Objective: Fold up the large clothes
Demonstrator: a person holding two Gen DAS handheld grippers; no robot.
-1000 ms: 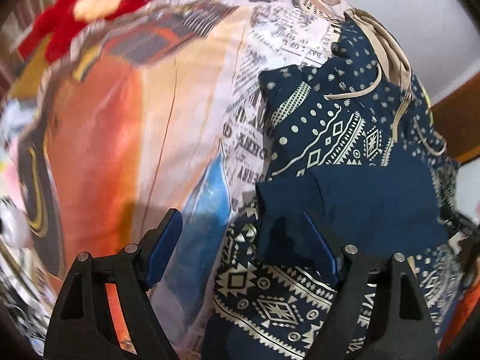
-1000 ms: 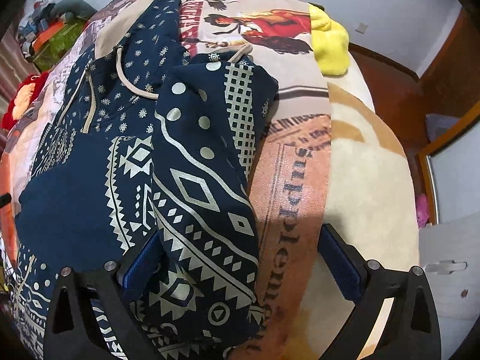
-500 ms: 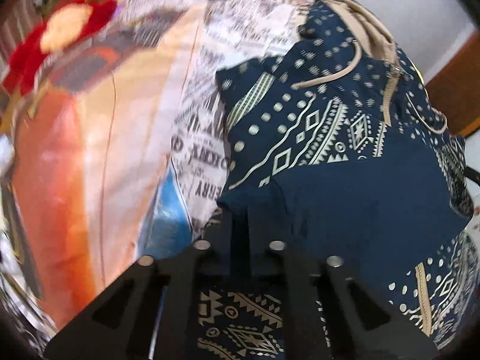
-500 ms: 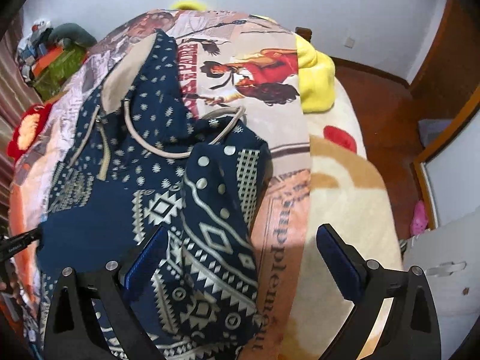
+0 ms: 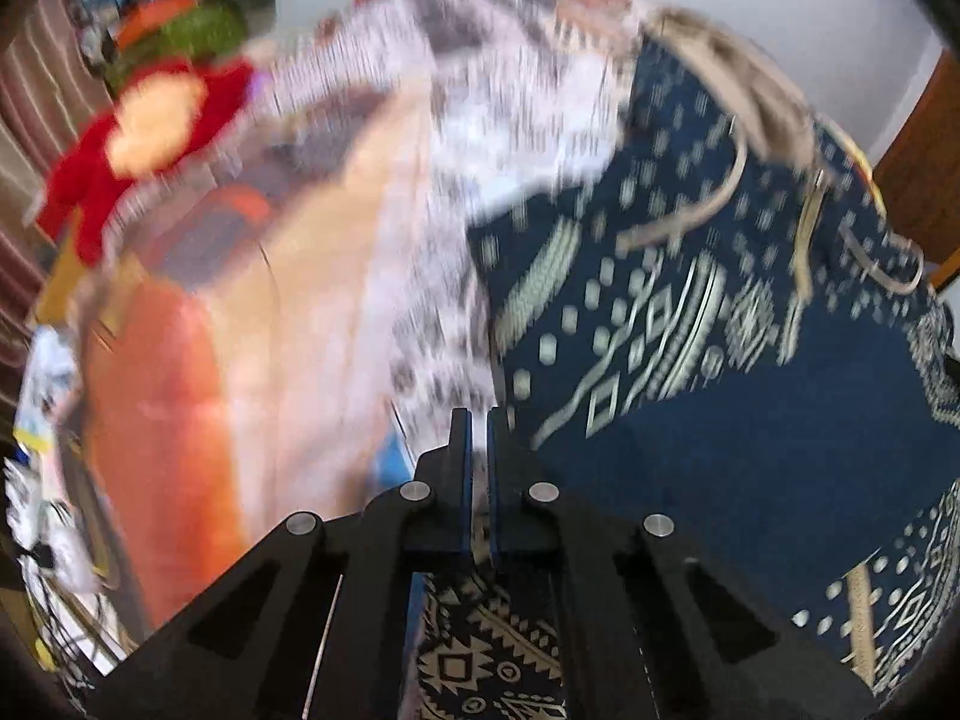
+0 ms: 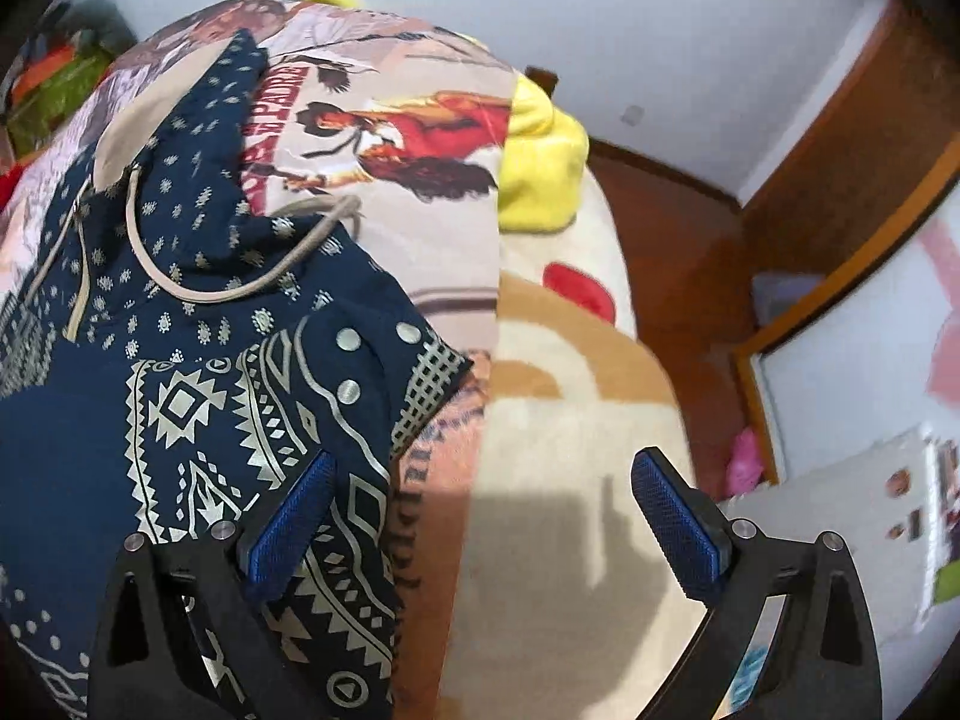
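Note:
A navy hoodie (image 5: 720,408) with a cream geometric print and beige drawstrings lies on a bed, sleeves folded in over its body. It also shows in the right wrist view (image 6: 180,372). My left gripper (image 5: 479,420) is shut, its blue pads almost touching, at the hoodie's left edge; no cloth shows between the pads. The view is blurred. My right gripper (image 6: 486,510) is open and empty, its left finger over the folded right sleeve (image 6: 336,420), its right finger over the blanket.
The bed carries a printed quilt (image 5: 300,330) and a cream and tan blanket (image 6: 570,450). A red plush toy (image 5: 144,138) lies at the far left, a yellow plush (image 6: 540,162) at the head. A wooden floor (image 6: 690,252) and a door frame are on the right.
My left gripper closed from open and lifted away from the hoodie's edge, leftward. My right gripper rose and drew back to the right, staying open.

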